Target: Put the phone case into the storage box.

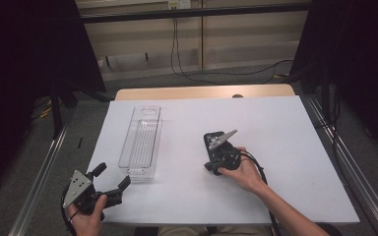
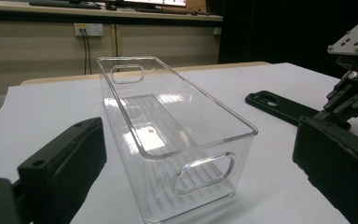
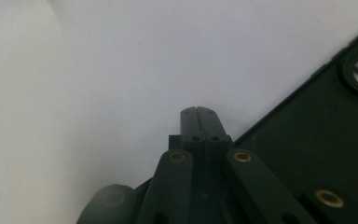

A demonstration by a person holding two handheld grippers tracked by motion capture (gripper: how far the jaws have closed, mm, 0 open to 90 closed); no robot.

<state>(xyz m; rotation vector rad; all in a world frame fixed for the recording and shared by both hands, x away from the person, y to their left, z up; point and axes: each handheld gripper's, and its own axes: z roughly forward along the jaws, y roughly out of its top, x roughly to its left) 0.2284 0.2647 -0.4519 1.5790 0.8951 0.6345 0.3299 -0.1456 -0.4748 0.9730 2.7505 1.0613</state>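
Observation:
A clear plastic bin (image 1: pixel 140 141) lies lengthwise on the white table (image 1: pixel 285 147), empty, with a handle cut-out at each end. My left gripper (image 1: pixel 111 177) is open at the table's near left corner, and its jaws frame the bin's near end (image 2: pixel 200 168) without touching it. A flat black phone case (image 1: pixel 212 137) lies near the table's middle. My right gripper (image 1: pixel 216 150) is shut, tilted down at the case's near edge. In the right gripper view its closed tips (image 3: pixel 198 111) rest against the white surface just left of the case (image 3: pixel 321 140), with nothing between them.
A tan wooden strip (image 1: pixel 202 92) edges the table's far side. Cables hang down the wall behind (image 1: pixel 177 59). Metal rails (image 1: pixel 44 167) run along both sides of the table. Open white surface stretches to the right of the case.

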